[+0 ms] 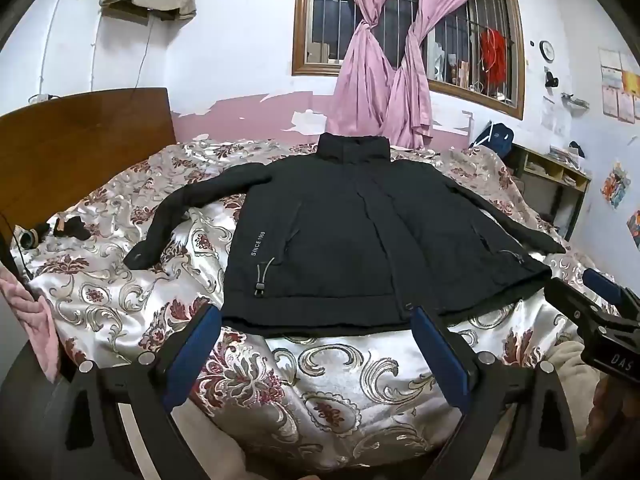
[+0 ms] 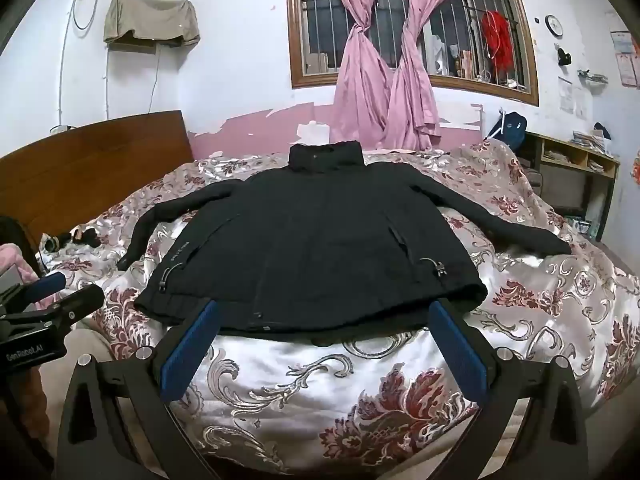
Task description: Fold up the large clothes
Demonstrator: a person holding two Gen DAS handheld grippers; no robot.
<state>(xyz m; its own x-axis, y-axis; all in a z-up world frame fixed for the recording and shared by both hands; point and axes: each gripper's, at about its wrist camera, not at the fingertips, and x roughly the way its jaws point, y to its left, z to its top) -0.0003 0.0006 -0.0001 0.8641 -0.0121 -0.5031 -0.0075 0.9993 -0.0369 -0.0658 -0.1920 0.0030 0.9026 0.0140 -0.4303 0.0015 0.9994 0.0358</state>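
- Both tongs are released, holding nothing: the left tongs [image 1: 316, 332] and the right tongs [image 2: 324, 328] each hang over the bedspread just short of the jacket's hem, blue pads spread wide.
- Neither pair touches the black jacket [image 1: 352, 240]; a strip of bare bedspread shows between the pads and the hem.
- From the jacket, the right tongs sit off its near right corner in the left wrist view, and the left tongs off its near left corner in the right wrist view.
- Spread flat and front side up, the jacket lies in the middle of the bed [image 1: 320, 380], on a floral satin bedspread.
- Its long axis runs from hem to collar: hem toward the tongs, stand-up collar toward the far wall.
- Its sleeves reach out to either side and slant down toward the near edge.
- White lettering runs along the jacket's left front panel, near a drawcord at the hem.
- Beyond the collar hang knotted pink curtains [image 1: 380, 80] before a barred window.
- Left of the jacket stands a wooden headboard [image 1: 80, 148].
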